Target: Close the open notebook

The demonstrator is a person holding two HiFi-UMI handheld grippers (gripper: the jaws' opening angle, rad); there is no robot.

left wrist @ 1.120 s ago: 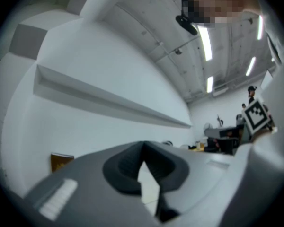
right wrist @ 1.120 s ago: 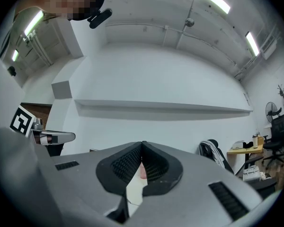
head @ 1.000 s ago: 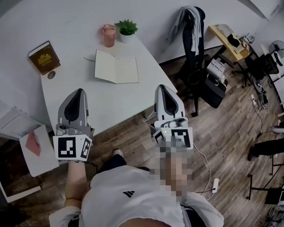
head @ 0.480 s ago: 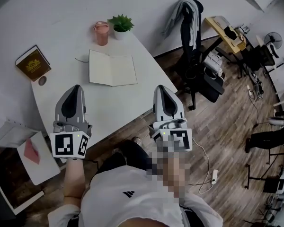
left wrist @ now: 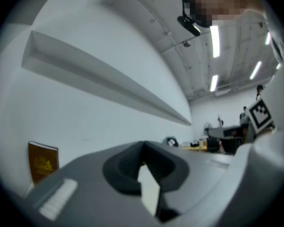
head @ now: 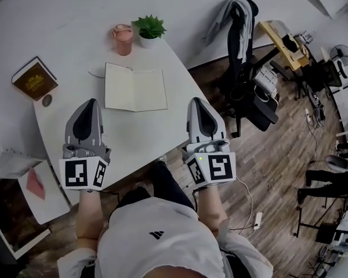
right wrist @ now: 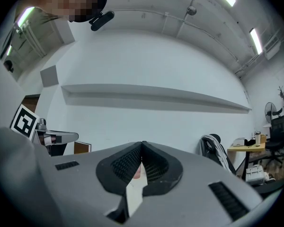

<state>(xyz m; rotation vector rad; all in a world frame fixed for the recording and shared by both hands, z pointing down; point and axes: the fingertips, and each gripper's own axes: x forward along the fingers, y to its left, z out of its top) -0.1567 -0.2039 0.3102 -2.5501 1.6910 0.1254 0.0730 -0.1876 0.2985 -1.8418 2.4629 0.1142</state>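
Head view: the open, cream-paged notebook point(head: 135, 88) lies flat on the white table point(head: 133, 132), beyond and between the grey left tool point(head: 91, 102) and the grey right tool point(head: 195, 100), touching neither. A brown hardcover book point(head: 35, 78) lies near the table's far left edge.

Left gripper view: the jaws are pressed together with nothing between them.

Right gripper view: the jaws are likewise pressed together and empty.

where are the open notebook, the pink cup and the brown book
open notebook point(head: 135, 88), head view, centre fold
pink cup point(head: 123, 40), head view, its side
brown book point(head: 35, 79), head view, front cover
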